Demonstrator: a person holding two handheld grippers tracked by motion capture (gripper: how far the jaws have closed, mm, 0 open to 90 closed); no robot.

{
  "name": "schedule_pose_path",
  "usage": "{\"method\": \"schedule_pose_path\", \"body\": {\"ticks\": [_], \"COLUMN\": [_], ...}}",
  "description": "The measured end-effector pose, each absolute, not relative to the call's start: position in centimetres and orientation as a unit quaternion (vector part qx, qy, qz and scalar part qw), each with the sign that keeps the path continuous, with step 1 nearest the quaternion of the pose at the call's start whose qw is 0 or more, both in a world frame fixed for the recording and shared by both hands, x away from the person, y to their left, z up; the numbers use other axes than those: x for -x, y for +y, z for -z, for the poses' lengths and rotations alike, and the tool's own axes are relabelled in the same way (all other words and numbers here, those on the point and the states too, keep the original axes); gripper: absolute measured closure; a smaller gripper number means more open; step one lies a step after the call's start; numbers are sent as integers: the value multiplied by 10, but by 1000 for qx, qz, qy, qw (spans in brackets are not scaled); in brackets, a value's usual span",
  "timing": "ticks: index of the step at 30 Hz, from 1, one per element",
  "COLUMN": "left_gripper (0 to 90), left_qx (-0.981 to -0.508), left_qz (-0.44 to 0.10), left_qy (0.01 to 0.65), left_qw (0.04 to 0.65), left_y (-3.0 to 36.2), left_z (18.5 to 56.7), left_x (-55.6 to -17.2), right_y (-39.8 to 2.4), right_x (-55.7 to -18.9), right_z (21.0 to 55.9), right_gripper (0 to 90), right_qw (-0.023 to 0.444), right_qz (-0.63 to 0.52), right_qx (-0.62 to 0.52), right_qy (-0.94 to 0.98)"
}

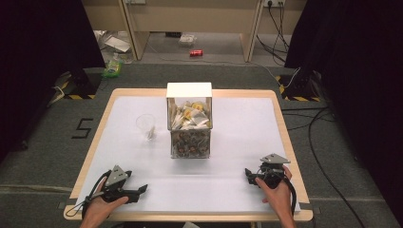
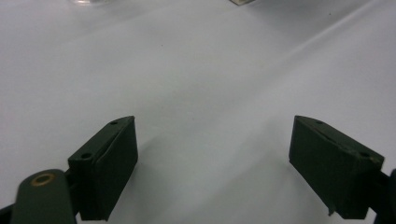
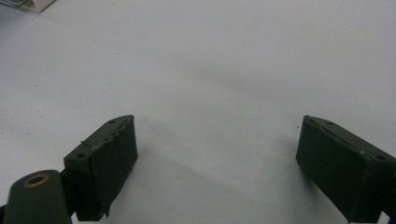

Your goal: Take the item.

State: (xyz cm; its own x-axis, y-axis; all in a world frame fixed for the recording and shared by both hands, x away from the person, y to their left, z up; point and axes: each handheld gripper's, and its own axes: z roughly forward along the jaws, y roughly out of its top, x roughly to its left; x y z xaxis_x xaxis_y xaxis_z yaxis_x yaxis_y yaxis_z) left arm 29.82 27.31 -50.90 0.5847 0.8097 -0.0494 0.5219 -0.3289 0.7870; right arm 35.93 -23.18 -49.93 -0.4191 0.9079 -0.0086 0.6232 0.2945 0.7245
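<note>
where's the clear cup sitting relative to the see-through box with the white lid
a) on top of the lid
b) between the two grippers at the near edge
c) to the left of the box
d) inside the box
c: in the high view the clear cup stands on the white table cover just left of the box, apart from it.

You get even, fairly bright overhead light on the white table; the dark curtains at both side edges swallow detail. The high view is soft and low in resolution, so the clear box at the table's middle reads grainy. In the left gripper view and the right gripper view, the jaws cast faint, soft shadows on the surface, and the far edge blurs out of focus.
</note>
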Motion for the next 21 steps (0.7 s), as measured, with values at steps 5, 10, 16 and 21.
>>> {"method": "schedule_pose_path", "body": {"ticks": [5, 10, 16, 21], "left_gripper": [149, 149, 150, 154], "left_qx": [-792, -795, -786, -775], "left_qz": [-188, -195, -205, -219], "left_qy": [418, 412, 416, 420], "left_qw": [403, 400, 409, 419], "left_y": [274, 271, 273, 277], "left_z": [508, 510, 515, 518], "left_x": [-291, -284, -276, -268], "right_y": [-232, -232, -232, -232], "right_x": [-359, -359, -359, -359], "right_z": [499, 499, 499, 499], "right_gripper": [130, 130, 130, 130], "right_qw": [216, 216, 216, 216], "right_qz": [-330, -330, -330, -330], "right_qx": [-494, -494, -494, -494], "right_qy": [775, 775, 775, 775]}}
